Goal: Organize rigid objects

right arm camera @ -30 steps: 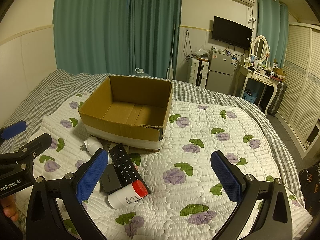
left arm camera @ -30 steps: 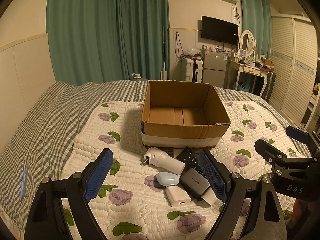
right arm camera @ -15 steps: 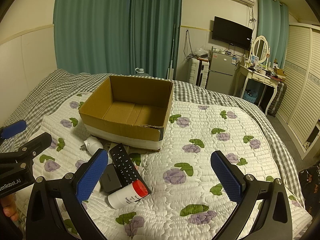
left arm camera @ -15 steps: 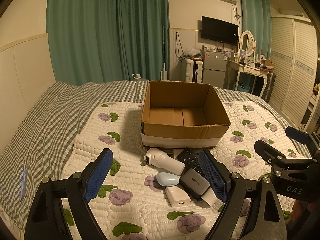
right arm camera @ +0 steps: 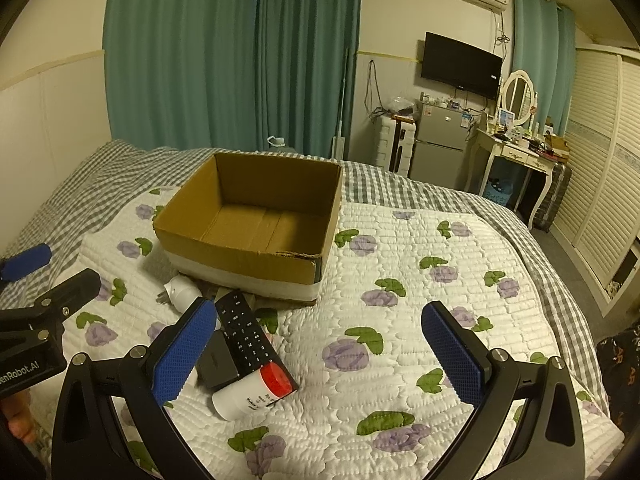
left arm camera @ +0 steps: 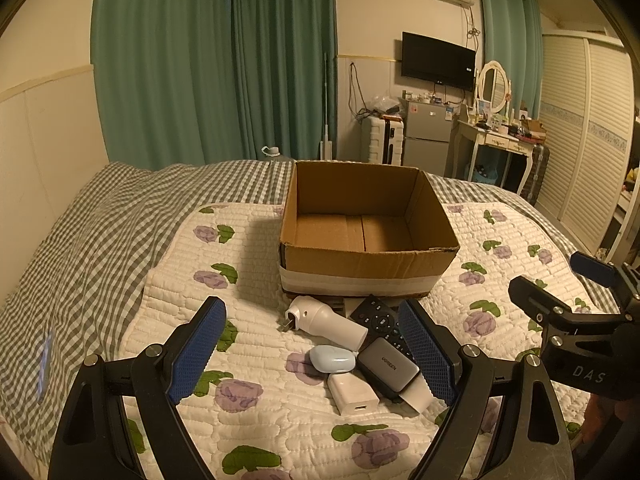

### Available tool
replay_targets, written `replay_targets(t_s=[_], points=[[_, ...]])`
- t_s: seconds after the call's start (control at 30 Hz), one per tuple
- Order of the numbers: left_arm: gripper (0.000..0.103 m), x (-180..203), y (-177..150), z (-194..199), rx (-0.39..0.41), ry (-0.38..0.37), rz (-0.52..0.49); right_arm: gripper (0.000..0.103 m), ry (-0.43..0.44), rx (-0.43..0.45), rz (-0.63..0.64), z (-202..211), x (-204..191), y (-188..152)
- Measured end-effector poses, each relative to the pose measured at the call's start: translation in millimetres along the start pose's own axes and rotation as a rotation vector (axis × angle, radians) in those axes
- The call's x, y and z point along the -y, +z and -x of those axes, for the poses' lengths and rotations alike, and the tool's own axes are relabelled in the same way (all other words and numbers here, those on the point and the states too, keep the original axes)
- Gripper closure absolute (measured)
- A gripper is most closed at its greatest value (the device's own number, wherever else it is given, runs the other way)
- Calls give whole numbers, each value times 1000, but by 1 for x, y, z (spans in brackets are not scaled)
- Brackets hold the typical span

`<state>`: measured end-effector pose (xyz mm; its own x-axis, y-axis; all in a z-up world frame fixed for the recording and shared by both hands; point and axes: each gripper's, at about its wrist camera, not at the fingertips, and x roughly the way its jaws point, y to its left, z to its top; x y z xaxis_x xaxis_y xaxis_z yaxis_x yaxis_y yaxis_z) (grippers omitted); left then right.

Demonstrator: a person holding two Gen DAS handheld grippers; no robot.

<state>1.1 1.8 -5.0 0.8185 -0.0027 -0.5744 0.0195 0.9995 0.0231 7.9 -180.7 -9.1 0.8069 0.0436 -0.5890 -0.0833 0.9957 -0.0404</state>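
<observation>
An open, empty cardboard box [left arm camera: 368, 264] [right arm camera: 256, 268] stands on the quilted bed. In front of it lies a pile: a white plug-in device [left arm camera: 326, 322] [right arm camera: 182, 292], a black remote [left arm camera: 380, 320] [right arm camera: 246, 334], a pale blue earbud case [left arm camera: 332, 359], a grey UGREEN charger [left arm camera: 388, 364], a white charger cube [left arm camera: 353, 394] and a white bottle with a red cap [right arm camera: 252, 392]. My left gripper [left arm camera: 312, 354] is open above the pile, holding nothing. My right gripper [right arm camera: 320, 354] is open and empty, its left finger [right arm camera: 180, 354] beside the remote.
The floral quilt [right arm camera: 420, 320] lies over a grey checked bedspread [left arm camera: 88, 248]. Green curtains [left arm camera: 208, 60] hang behind the bed. A small fridge [right arm camera: 438, 144], a dressing table [right arm camera: 516, 152] and a louvred wardrobe [right arm camera: 600, 184] stand to the right.
</observation>
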Motion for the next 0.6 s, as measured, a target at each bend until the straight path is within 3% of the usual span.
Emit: replay_targets(t_s=[0.27, 0.57, 0.6], points=[[14, 9, -15, -40, -120, 2, -34, 0, 21, -116, 32, -33, -5, -7], [17, 14, -43, -104, -354, -4, -61, 4, 31, -232, 32, -65, -7, -19], [21, 16, -49, -108, -379, -13, -68, 4, 30, -238, 34, -67, -7, -20]])
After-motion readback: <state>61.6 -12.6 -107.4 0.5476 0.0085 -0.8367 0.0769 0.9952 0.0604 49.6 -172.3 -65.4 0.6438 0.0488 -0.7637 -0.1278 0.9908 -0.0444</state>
